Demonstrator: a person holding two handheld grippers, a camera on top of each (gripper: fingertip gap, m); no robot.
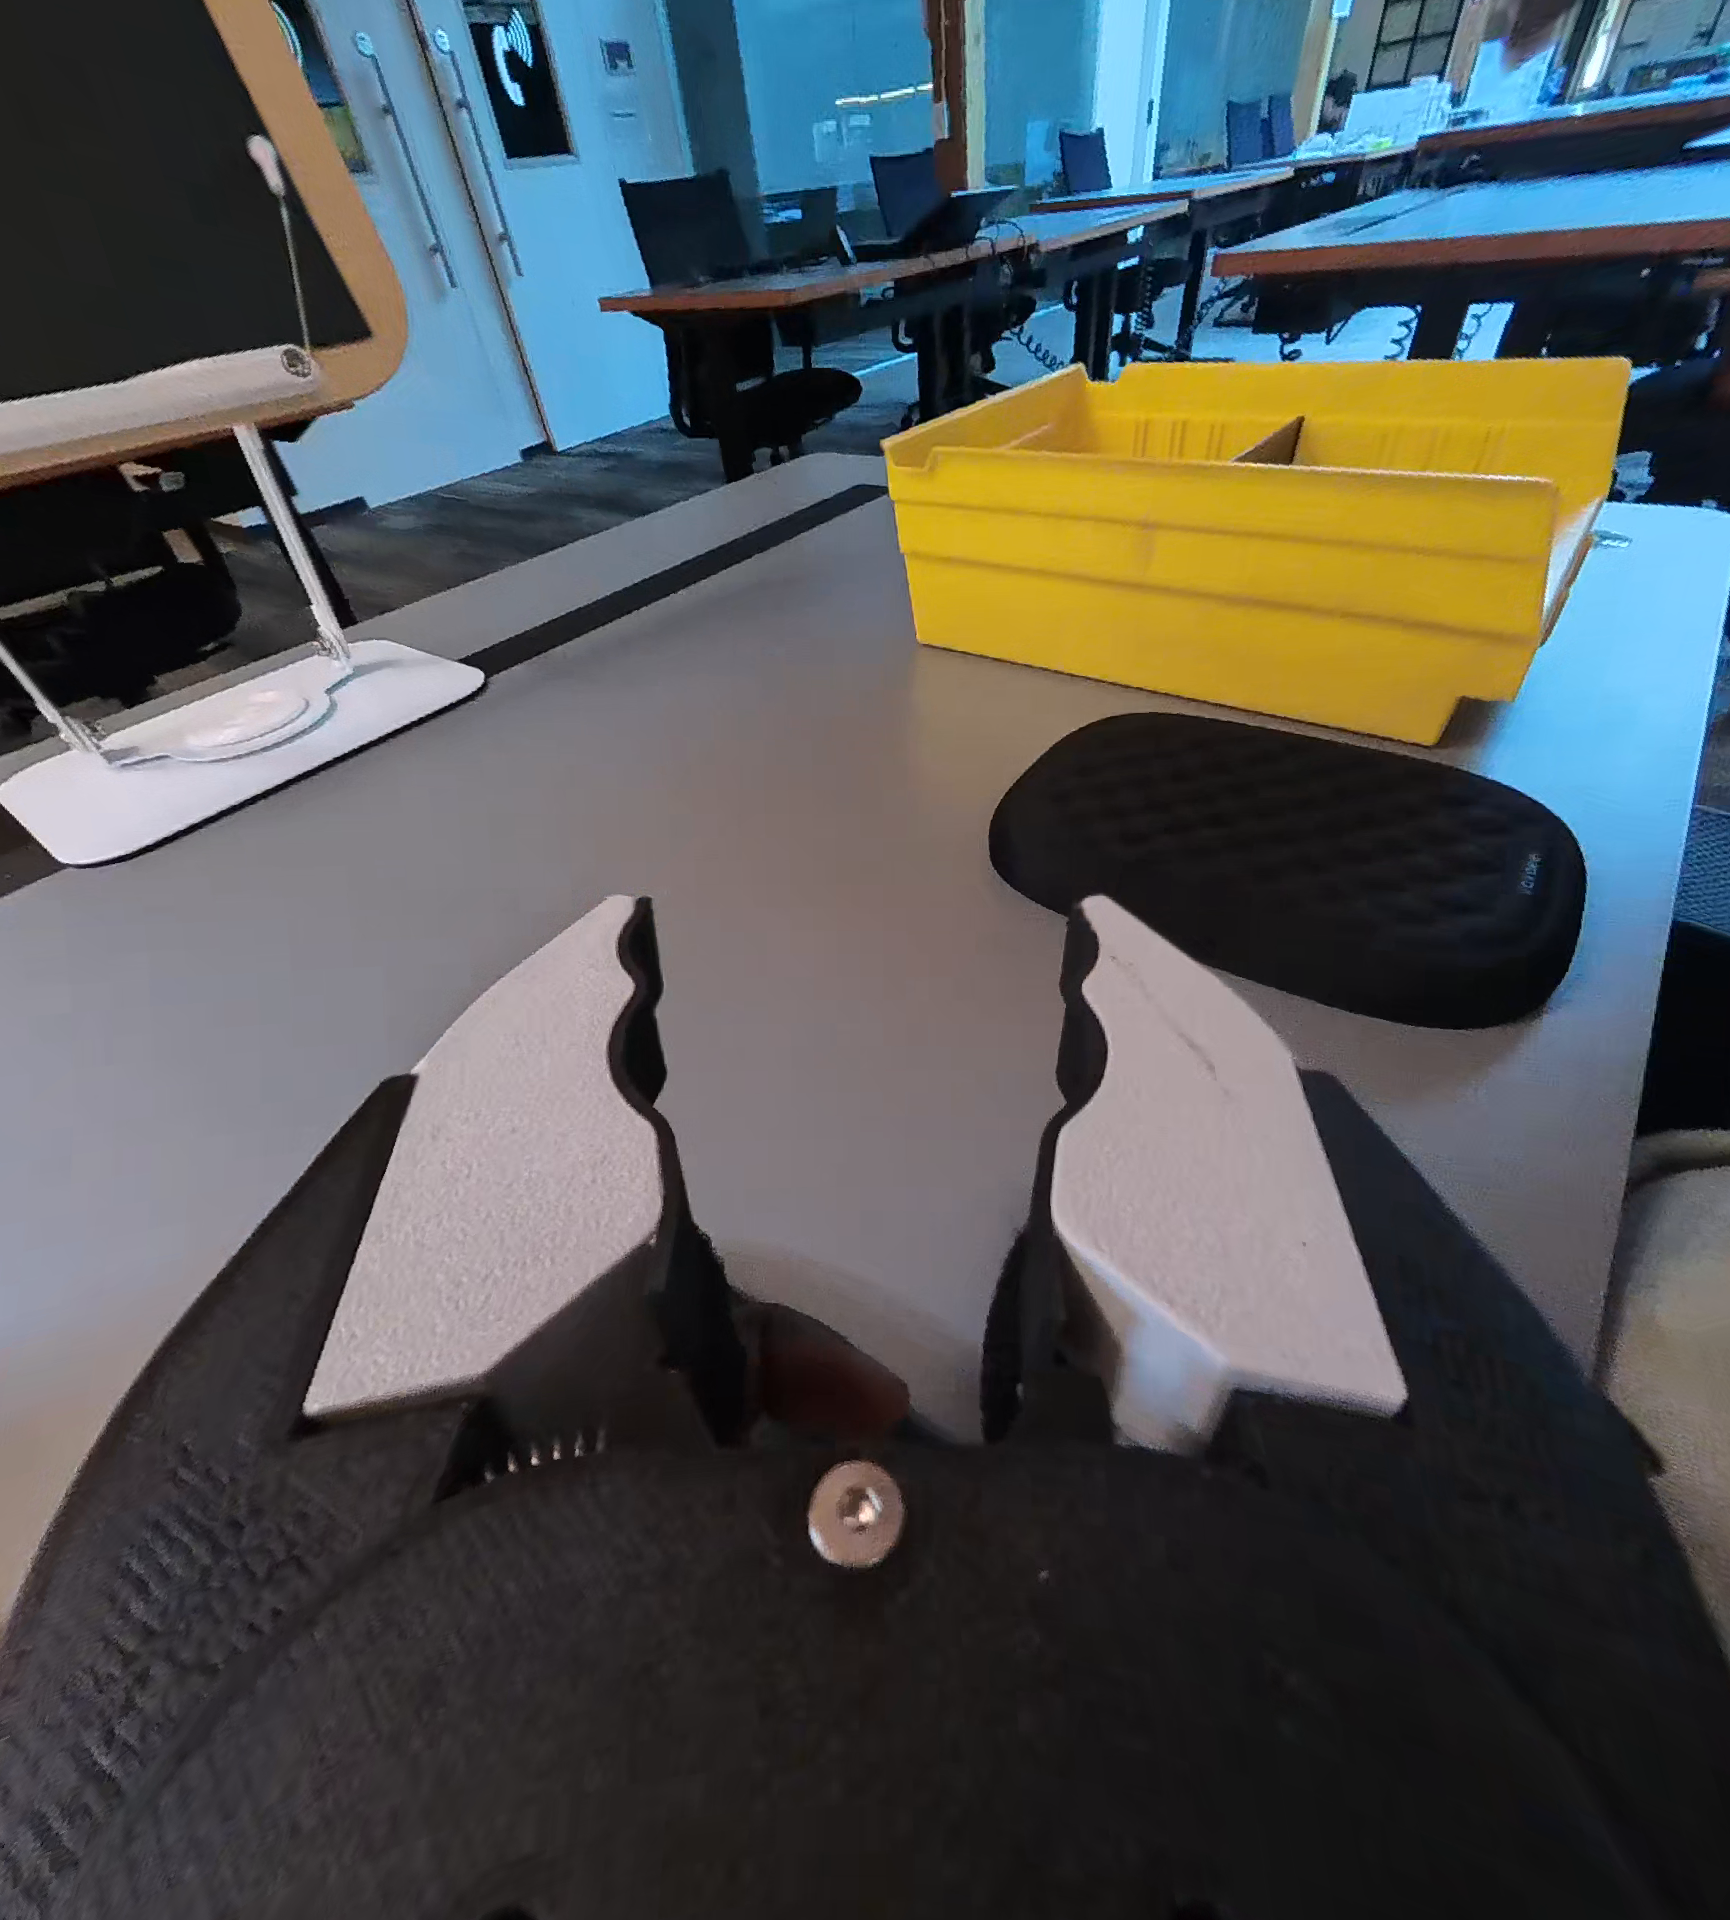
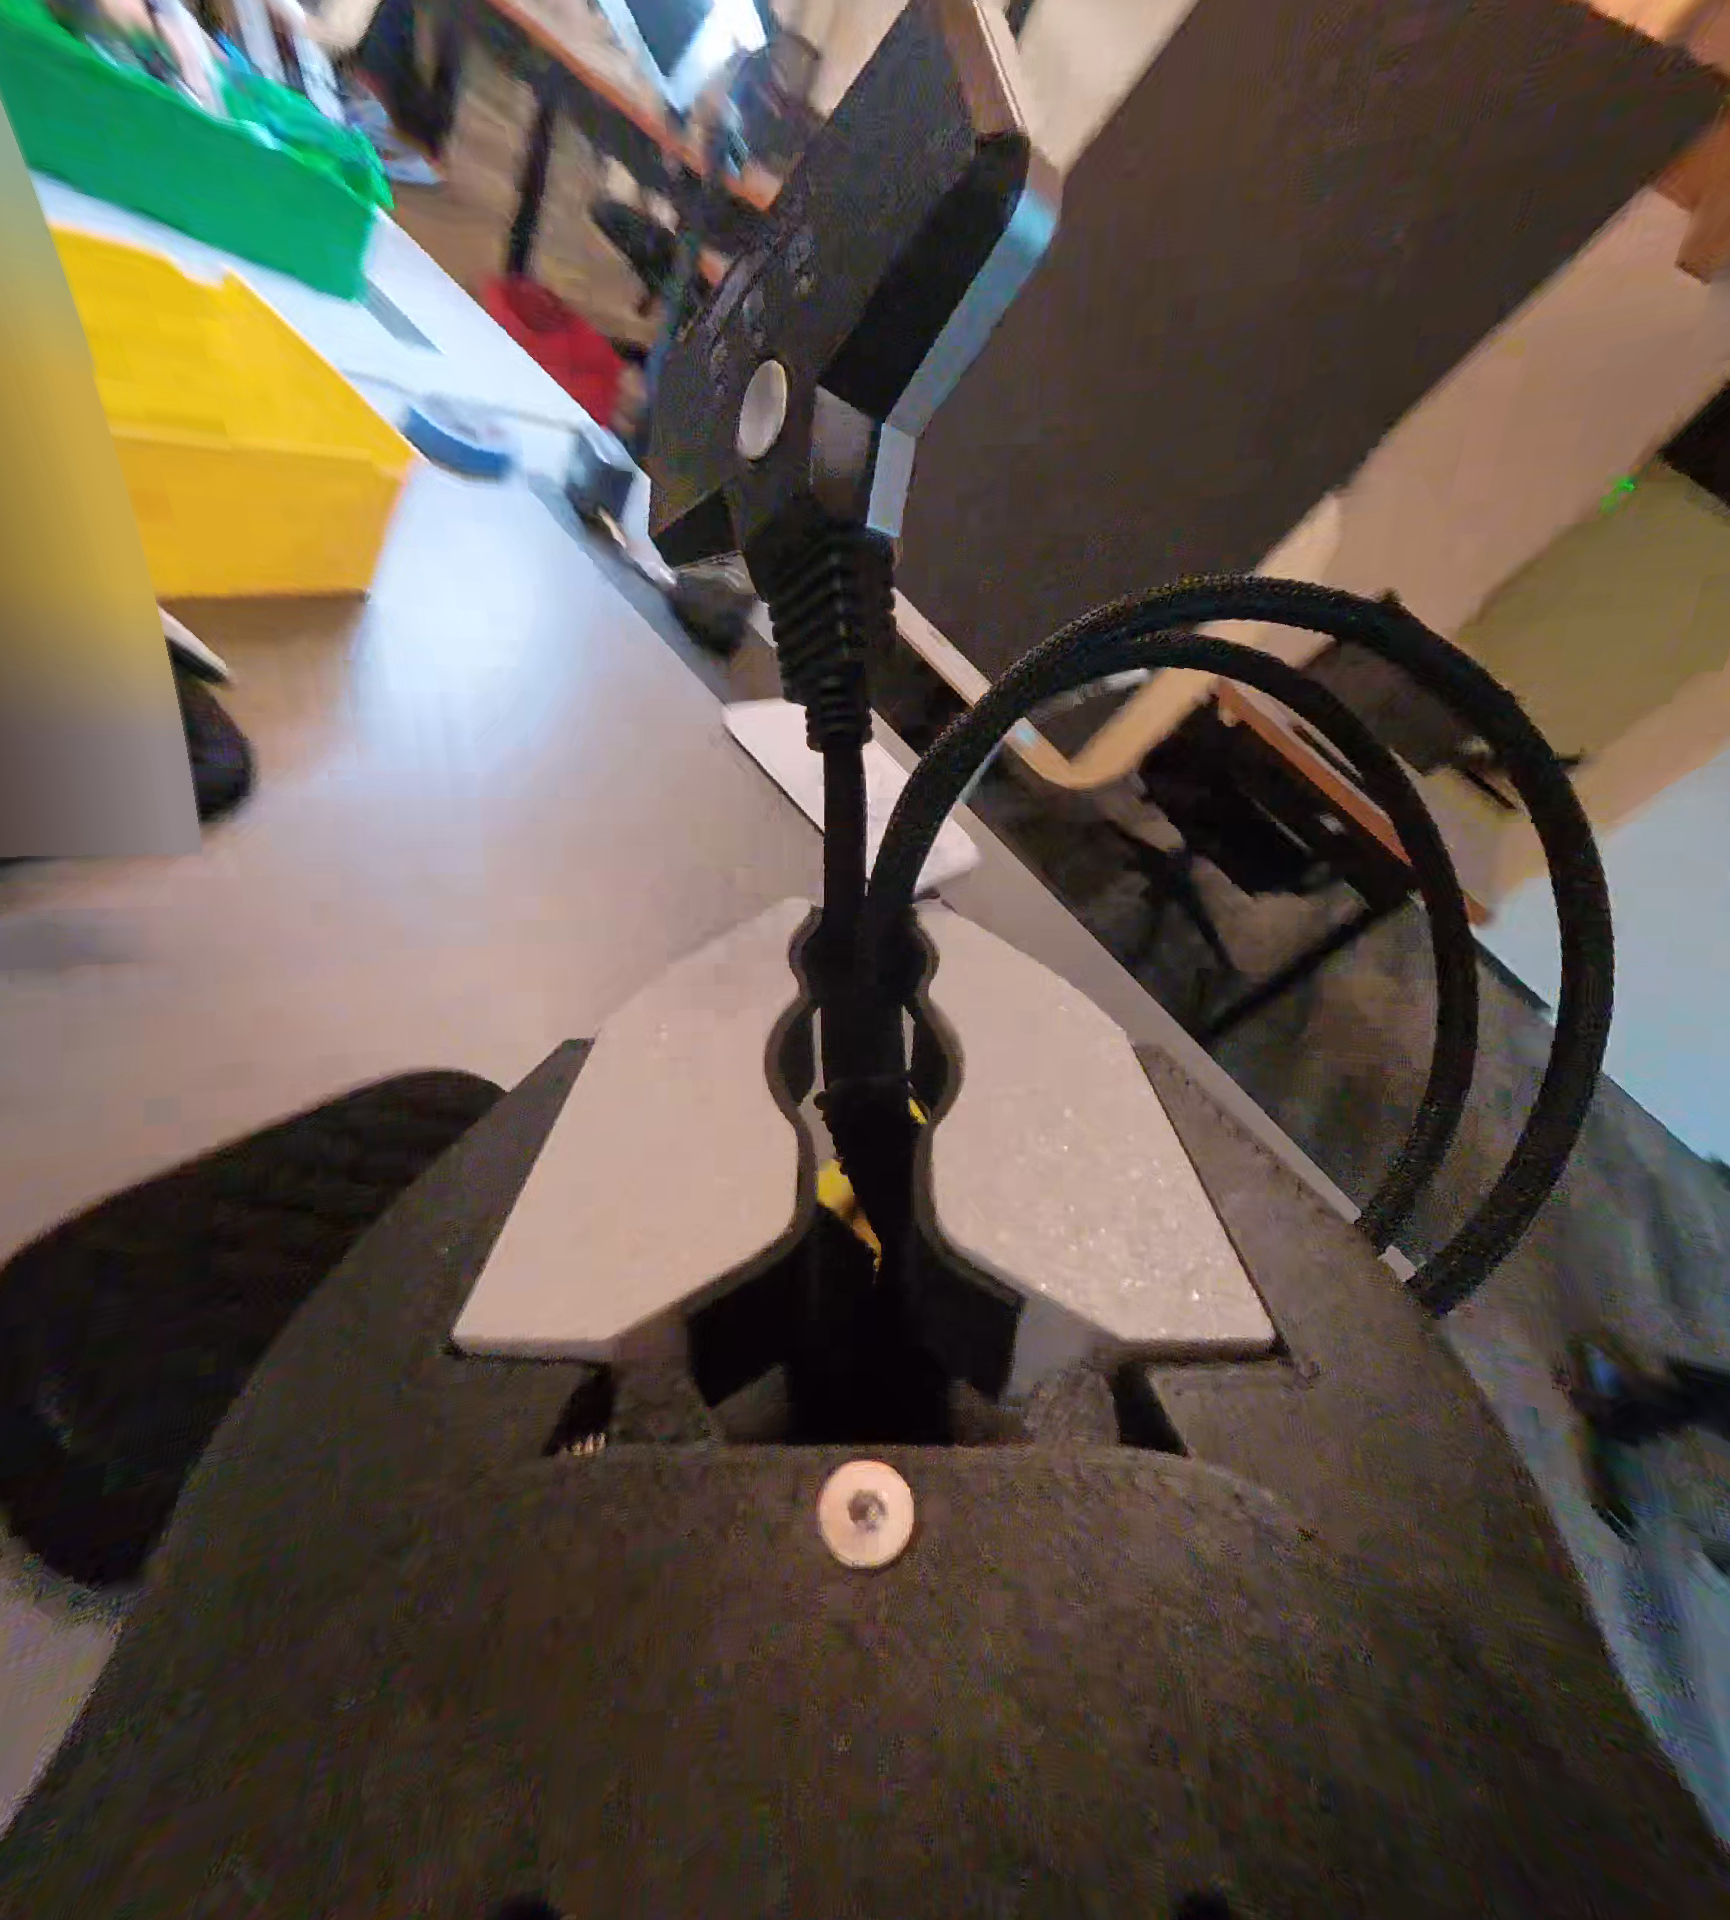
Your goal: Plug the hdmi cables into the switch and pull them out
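Here the left gripper [image 1: 859, 914] is hovering low over the grey table [image 1: 632, 831] with its jaws spread wide and nothing between them. Off to its left, a white stand base [image 1: 248, 743] is sitting on the table, its thin rods carrying a dark, tan-edged board [image 1: 113, 197] above. Ahead and to the gripper's right, a black quilted pad [image 1: 1297, 868] is lying flat just beyond the right fingertip, and a yellow bin [image 1: 1225, 592] is standing behind it, near the pad though whether they are touching is unclear. In the right wrist view, much of it smeared by blur, the right gripper [image 2: 866, 940] is clenching its jaws on a bundle of black hdmi cables [image 2: 845, 831] running up between its fingers. To its left, the same pad is showing as a dark shape on the table [image 2: 466, 727], with the yellow bin farther off and a green bin [image 2: 186, 177] beyond that. Straight ahead of the fingertips, one cable is rising to a ribbed connector [image 2: 830, 623] that is sitting against the end of the black switch [image 2: 840, 270], which is hanging lifted in the air, tilted. To the right, two braided cable loops [image 2: 1526, 831] are arching out from the fingertips and curving down past the right finger.
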